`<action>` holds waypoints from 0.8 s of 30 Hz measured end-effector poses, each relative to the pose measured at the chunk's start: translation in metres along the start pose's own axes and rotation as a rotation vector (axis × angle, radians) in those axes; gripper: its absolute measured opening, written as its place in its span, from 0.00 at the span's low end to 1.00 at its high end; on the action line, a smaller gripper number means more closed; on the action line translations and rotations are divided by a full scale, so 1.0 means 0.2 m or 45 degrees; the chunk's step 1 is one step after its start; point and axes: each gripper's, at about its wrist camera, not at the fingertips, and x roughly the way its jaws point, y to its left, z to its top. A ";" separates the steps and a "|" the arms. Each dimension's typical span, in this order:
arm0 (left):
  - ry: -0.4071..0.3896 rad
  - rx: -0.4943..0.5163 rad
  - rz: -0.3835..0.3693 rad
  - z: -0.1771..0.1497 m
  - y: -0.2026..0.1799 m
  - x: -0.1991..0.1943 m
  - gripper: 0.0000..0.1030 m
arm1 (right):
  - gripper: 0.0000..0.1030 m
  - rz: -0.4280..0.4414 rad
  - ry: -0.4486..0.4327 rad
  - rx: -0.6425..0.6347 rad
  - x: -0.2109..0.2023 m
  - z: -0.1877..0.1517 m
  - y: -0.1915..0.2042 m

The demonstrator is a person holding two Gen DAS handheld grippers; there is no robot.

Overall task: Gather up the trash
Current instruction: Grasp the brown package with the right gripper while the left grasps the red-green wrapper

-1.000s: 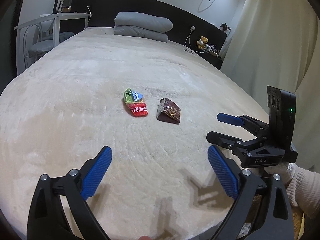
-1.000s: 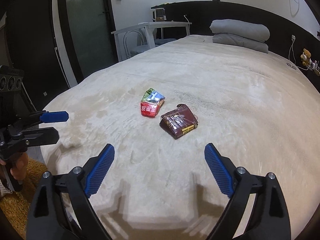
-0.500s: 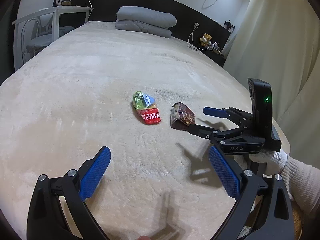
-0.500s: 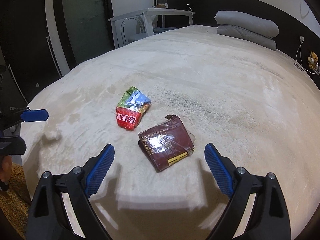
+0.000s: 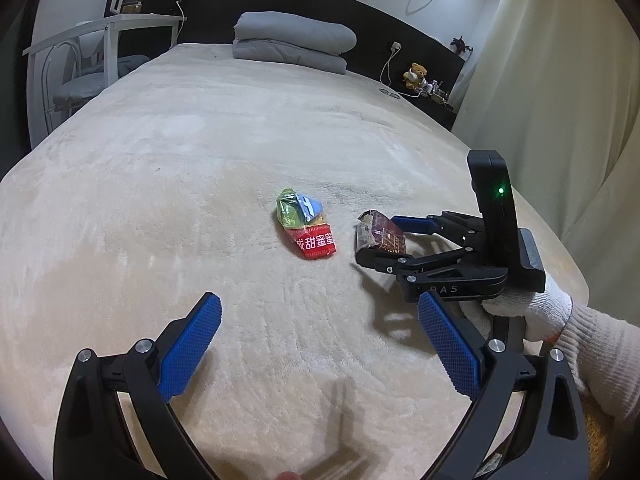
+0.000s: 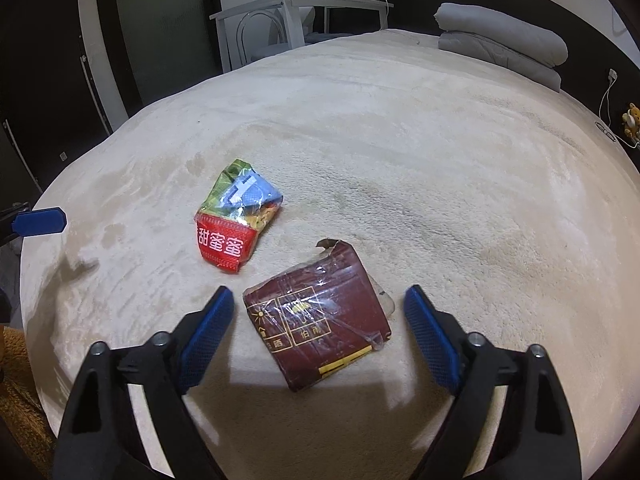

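Two bits of trash on a cream plush bed. Nearer the middle: crumpled snack wrapper, green and blue at the far end, red band at the near end printed with white Chinese characters, readable as "甜蜜蜜". Just right of it, apart from it: dark red packet under clear film, torn at its far corner, with gold boxed characters and a small sun mark; characters too warped to read for certain.

Right claw low over the bed, tilted downward, blue pads on either side of the dark red packet; jaws just been closing, packet between them, yet a gap visible on both sides in the right wrist view, so not clamped. Partial lettering "RAS" on the claw body in the left wrist view, green light lit on its upright block. White knit glove on the holding hand.

Left claw spread wide, nothing between the pads, near edge of the bed.

Far end: folded grey quilt, black headboard, teddy bear with cables at the right, cream curtain, white counter with chair and kettle at the left.
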 end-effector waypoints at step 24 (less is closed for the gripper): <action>-0.002 0.055 0.139 0.12 0.00 0.22 0.94 | 0.66 -0.021 -0.125 0.050 -0.35 -0.06 0.03</action>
